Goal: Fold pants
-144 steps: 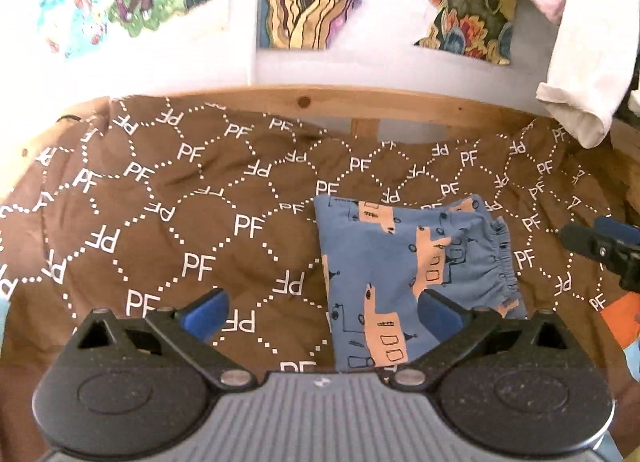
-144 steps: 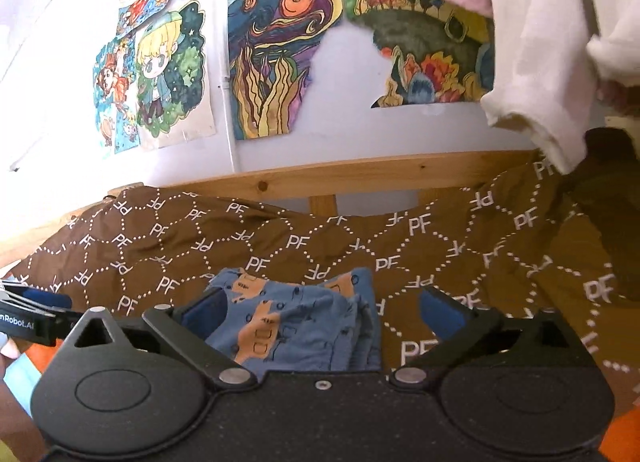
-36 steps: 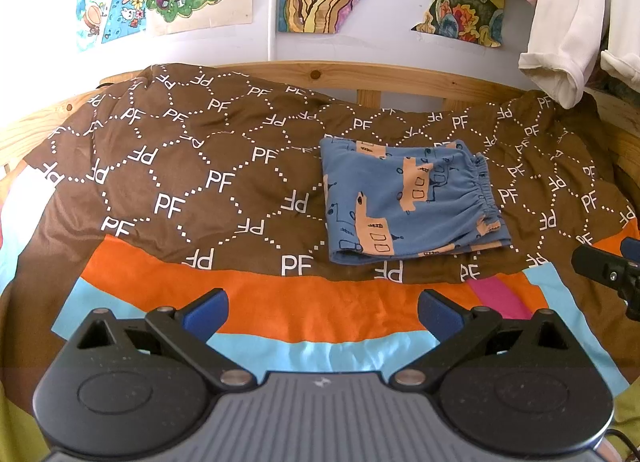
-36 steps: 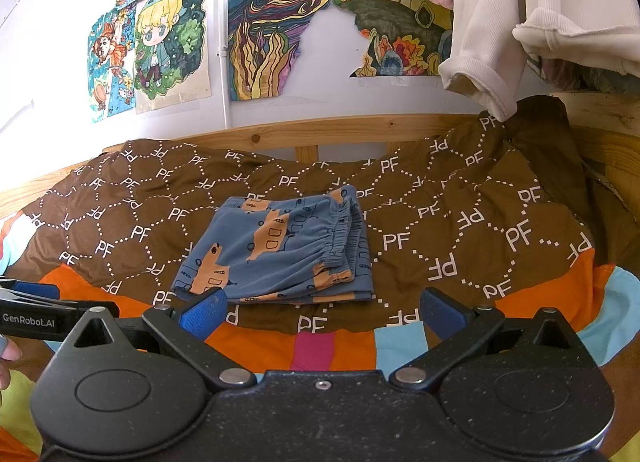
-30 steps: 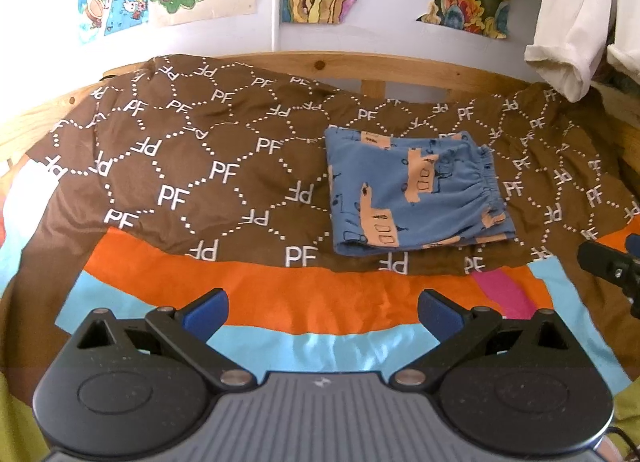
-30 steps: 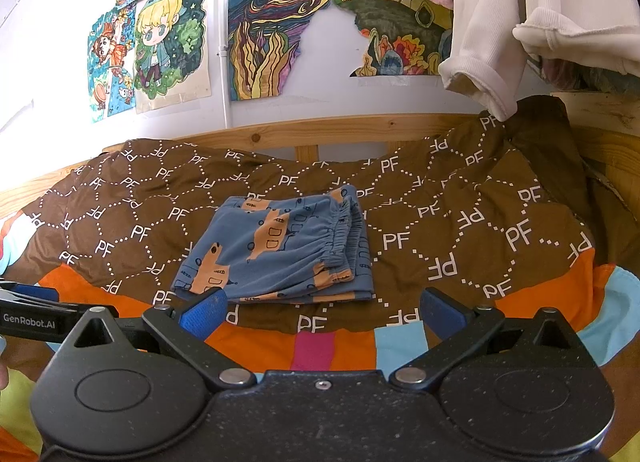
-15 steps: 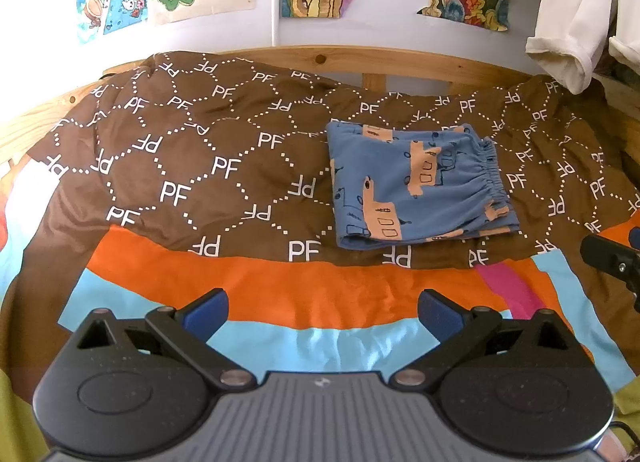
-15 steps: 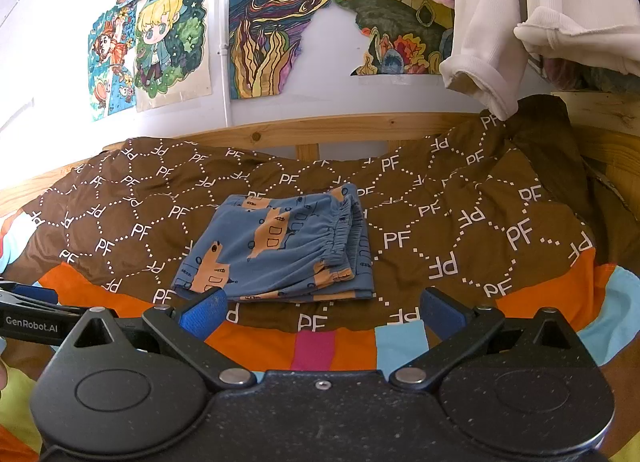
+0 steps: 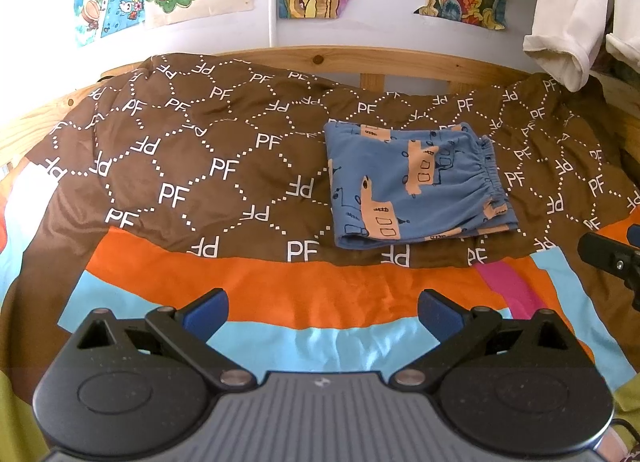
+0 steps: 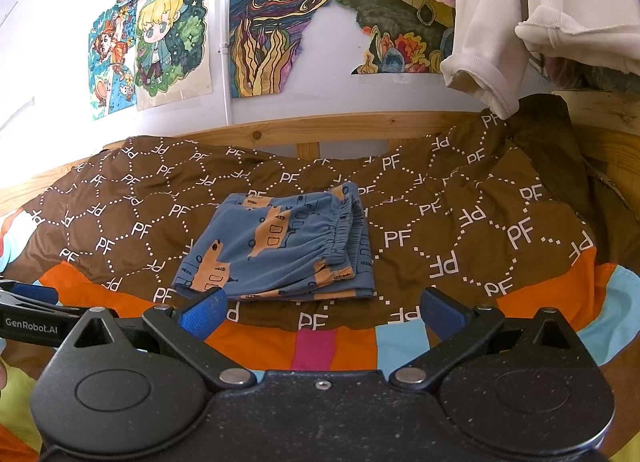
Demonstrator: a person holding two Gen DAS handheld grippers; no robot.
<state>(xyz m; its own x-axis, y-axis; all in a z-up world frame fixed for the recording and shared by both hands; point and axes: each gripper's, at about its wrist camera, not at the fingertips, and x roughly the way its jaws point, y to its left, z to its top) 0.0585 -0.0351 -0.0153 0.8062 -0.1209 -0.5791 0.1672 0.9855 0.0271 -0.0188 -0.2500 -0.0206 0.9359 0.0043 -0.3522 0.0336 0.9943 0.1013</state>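
The blue pants (image 9: 416, 185) with orange prints lie folded into a small flat rectangle on the brown part of the bedspread, elastic waistband to the right; they also show in the right wrist view (image 10: 280, 246). My left gripper (image 9: 322, 312) is open and empty, held back over the orange and blue stripes, well short of the pants. My right gripper (image 10: 322, 312) is open and empty, held back just short of the pants' near edge. The right gripper's tip (image 9: 608, 256) shows at the left view's right edge, and the left gripper's side (image 10: 32, 318) at the right view's left edge.
The brown "PF" bedspread (image 9: 180, 165) covers the bed, with a wooden bed rail (image 9: 400, 61) behind it. Drawings (image 10: 264, 25) hang on the wall. White and pink garments (image 10: 492, 21) hang at the upper right.
Both grippers have drawn back from the folded pants since the earliest frames. In the last second the left view shifted slightly; the pants lie unmoved.
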